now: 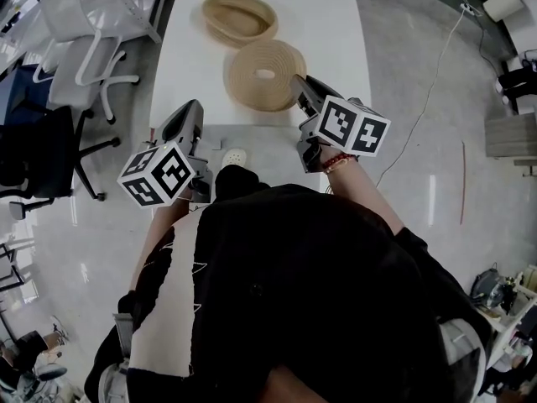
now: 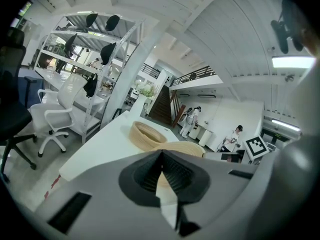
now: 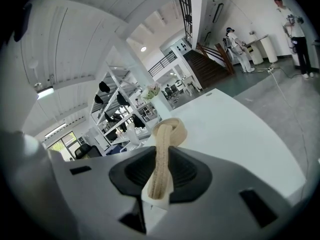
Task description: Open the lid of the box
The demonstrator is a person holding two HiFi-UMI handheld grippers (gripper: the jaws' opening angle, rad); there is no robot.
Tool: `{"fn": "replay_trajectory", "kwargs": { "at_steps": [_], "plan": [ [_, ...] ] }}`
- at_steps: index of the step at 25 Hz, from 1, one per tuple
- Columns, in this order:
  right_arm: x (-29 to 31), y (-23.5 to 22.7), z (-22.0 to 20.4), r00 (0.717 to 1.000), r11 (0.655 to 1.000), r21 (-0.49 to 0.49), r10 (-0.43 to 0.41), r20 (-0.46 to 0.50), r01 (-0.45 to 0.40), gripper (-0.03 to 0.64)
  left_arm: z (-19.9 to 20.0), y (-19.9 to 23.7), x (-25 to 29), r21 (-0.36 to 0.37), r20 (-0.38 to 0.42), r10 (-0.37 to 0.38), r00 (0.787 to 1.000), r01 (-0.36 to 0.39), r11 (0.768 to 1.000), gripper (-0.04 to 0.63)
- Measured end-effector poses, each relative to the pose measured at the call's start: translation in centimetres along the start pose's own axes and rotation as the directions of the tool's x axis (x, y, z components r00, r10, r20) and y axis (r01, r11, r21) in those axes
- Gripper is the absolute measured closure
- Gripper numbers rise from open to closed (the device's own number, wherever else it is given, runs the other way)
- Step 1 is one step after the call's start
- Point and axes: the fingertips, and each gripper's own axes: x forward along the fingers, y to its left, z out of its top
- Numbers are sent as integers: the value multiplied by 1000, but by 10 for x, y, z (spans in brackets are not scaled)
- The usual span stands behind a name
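White desk [image 1: 336, 23] carries the woven box [image 1: 239, 17] at its far end, uncovered. Its round lid [image 1: 264, 74] sits off the box, just on the person's side of it. The right claw [image 3: 160, 159] is clamped on the lid's rim. The left claw [image 2: 161, 156], jaws together and empty, hangs over the desk's near edge.

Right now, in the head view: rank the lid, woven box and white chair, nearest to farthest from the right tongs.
1. Lid: its right rim is clamped in the right tongs.
2. Woven box: just behind the lid, farther up the table.
3. White chair: off the table, far left.
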Motion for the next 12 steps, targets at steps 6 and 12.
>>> {"fn": "replay_trajectory", "kwargs": {
  "at_steps": [6,12],
  "plan": [
    [-9,18,18,998,998,-55,16,56,-13,535,2,-6,-4,9,5,-19,1000,19,1000,584],
    [-21,32,31,994,996,-82,45,95,-37,537,9,-14,-7,22,21,-41,999,41,999,584]
  ]
}}
